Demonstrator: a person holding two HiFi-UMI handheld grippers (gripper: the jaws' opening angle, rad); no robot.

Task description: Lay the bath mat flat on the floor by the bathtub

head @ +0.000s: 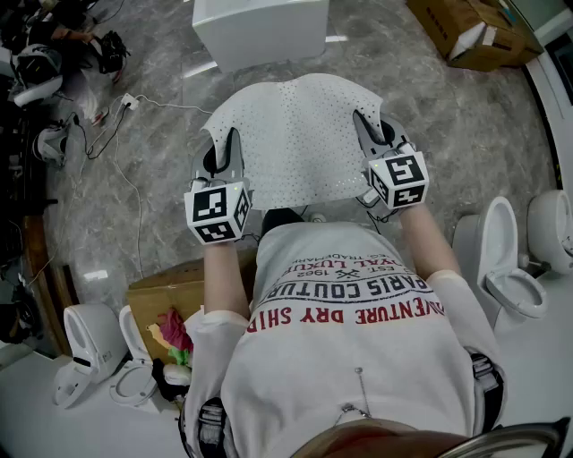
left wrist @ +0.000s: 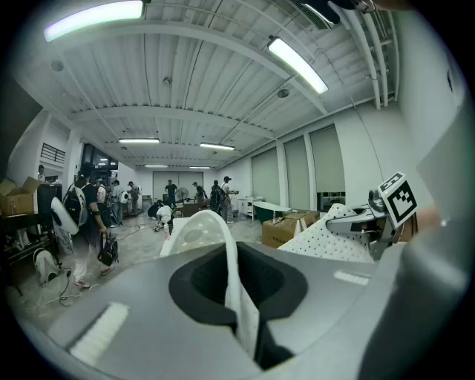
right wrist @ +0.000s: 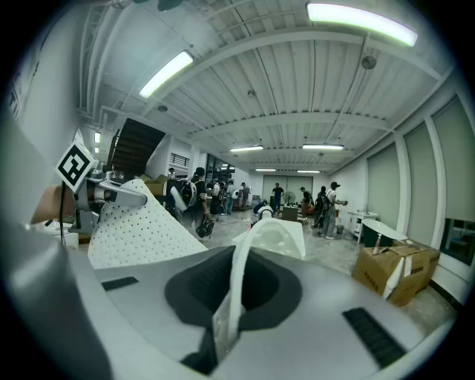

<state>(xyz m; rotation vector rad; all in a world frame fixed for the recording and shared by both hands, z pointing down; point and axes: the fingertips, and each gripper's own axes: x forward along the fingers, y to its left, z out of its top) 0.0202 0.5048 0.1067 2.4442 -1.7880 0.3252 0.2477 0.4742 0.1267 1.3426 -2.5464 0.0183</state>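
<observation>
Left claw (head: 230, 148) clamped tight on the bath mat (head: 300, 134) edge, w/ the white sheet pinched between its jaws. Right claw (head: 365, 125) same, closed on the opposite edge. Mat (white, perforated) is spread betw. both claws in front of the person, held up above the grey marble floor (head: 448, 125), far edge near the white bathtub (head: 260, 31). Cardboard boxes (head: 470, 27) sit top right.
</observation>
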